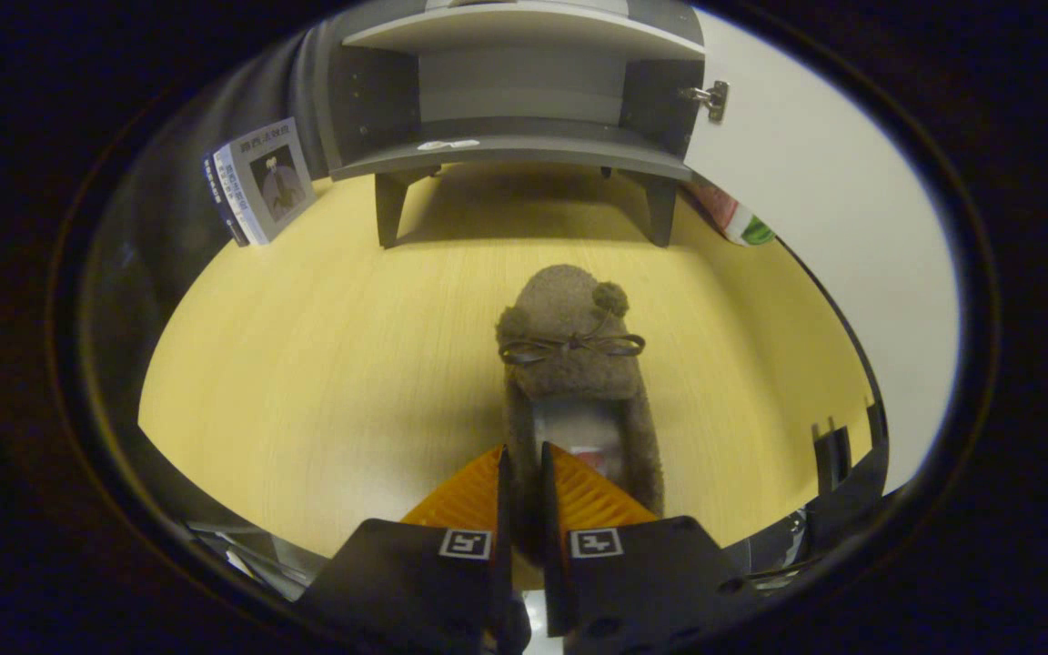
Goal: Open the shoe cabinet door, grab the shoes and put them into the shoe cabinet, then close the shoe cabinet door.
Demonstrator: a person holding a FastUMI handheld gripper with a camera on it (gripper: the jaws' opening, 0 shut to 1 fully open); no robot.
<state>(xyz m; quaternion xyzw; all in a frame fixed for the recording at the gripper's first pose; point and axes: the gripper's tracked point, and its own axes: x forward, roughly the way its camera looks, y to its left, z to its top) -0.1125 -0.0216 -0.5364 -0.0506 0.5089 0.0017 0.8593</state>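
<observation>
Slipper (574, 364) heel hid by gripper (524, 473); jaws clenched on heel rim; cabinet (515, 150) top cut off.

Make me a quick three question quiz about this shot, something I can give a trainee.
1. True or false: the shoe cabinet door is open.
2. What are the gripper fingers closed on? A) the book B) the heel wall of the slipper C) the door hinge
3. Fill in: the slipper's toe points toward the ____.

Key: 1 true; 2 B; 3 cabinet.
</observation>
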